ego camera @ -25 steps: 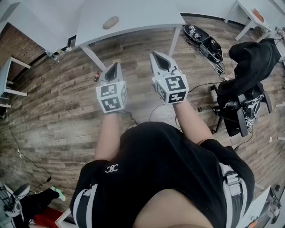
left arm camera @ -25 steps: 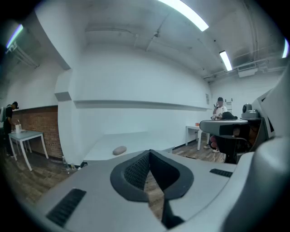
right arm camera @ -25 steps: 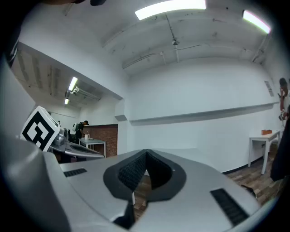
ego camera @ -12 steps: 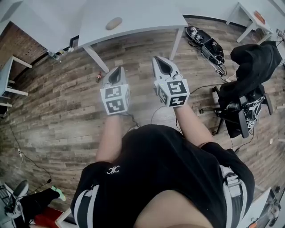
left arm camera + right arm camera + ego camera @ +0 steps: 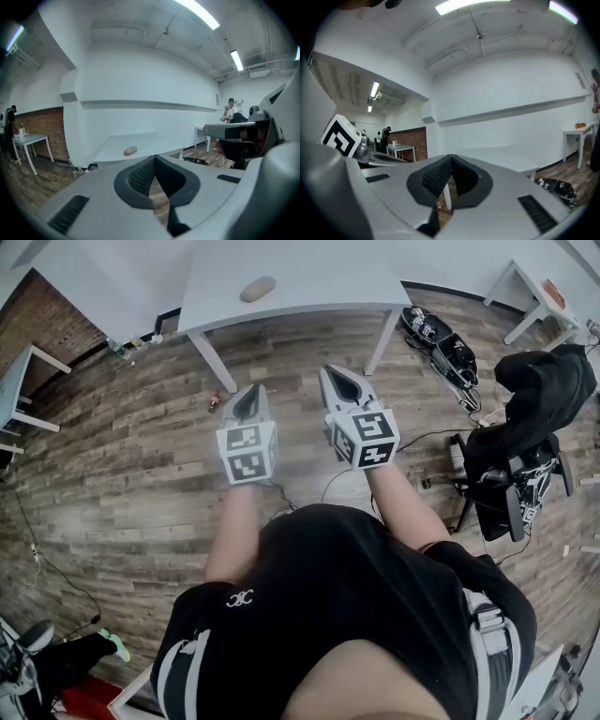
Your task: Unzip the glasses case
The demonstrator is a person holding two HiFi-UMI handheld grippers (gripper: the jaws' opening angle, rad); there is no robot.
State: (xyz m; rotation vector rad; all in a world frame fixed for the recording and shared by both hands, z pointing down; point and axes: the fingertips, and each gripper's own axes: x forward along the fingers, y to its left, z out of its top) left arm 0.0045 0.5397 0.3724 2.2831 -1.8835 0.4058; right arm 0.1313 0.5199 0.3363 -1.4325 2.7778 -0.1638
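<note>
The room looks like a bare lab or test space. White benches point(image 5: 291, 282) stand on a wood-plank floor point(image 5: 122, 465) crossed by loose cables point(image 5: 36, 554). There is a brick wall point(image 5: 47, 126) and strip lights point(image 5: 197, 13) overhead.

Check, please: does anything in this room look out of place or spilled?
Nothing looks spilled or damaged. The glasses case lies alone on the white table. Only floor clutter stands out: black gear beside one table leg and a small reddish item near the other.

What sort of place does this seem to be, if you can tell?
Probably an indoor lab or workshop room: plain white tables, a wood-plank floor with gear lying on it, and a stretch of brick wall.
</note>
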